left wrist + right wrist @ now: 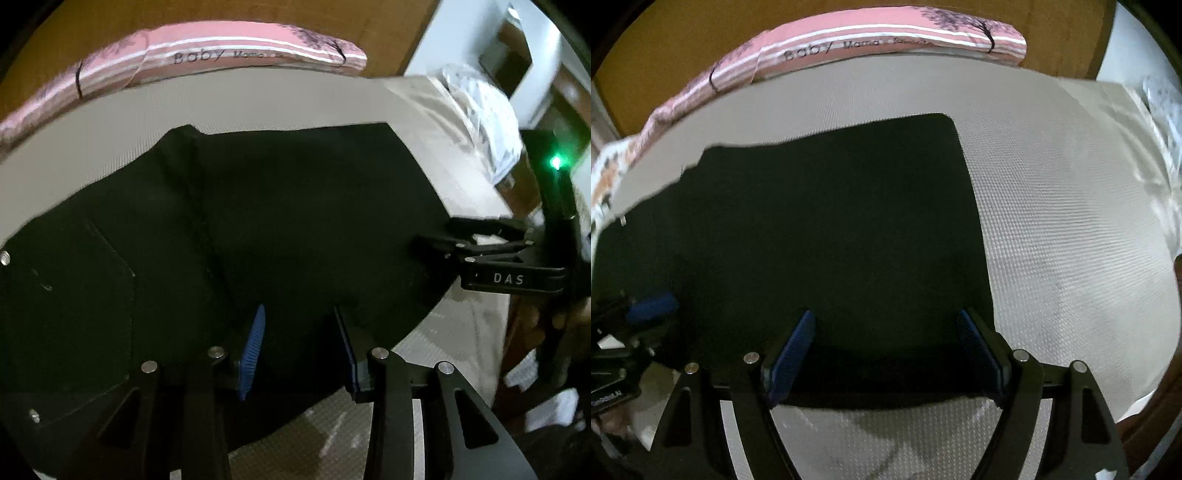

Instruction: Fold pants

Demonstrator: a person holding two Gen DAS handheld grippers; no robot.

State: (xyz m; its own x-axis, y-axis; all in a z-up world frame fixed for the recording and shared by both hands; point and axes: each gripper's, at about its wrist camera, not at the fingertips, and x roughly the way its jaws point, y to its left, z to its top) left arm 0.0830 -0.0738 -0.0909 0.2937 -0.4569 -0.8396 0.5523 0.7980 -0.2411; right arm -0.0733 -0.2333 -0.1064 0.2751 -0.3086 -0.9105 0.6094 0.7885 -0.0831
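The left gripper (299, 328) is hanging just above the near edge of the black pants (258, 206), its blue-padded jaws partly spread with dark cloth showing between them but not pinched. The right gripper (886, 343) is pointing steeply down over the same near edge further right, its jaws spread wide and gripping nothing; in the left view it is reaching in from the right side.

The pants are lying flat as a dark, squarish block on a pale textured mat (1071, 221), with straight edges and a seam running across them, which suggests at least one fold is already made. Both grippers sitting along the near edge looks like preparation for taking hold there and carrying that edge over to the far side.

Beyond the mat's far edge, a pink striped cloth (221, 51) printed with the word "Baby" is lying against a brown board. Crumpled white plastic (480, 118) is sitting past the mat's right end.
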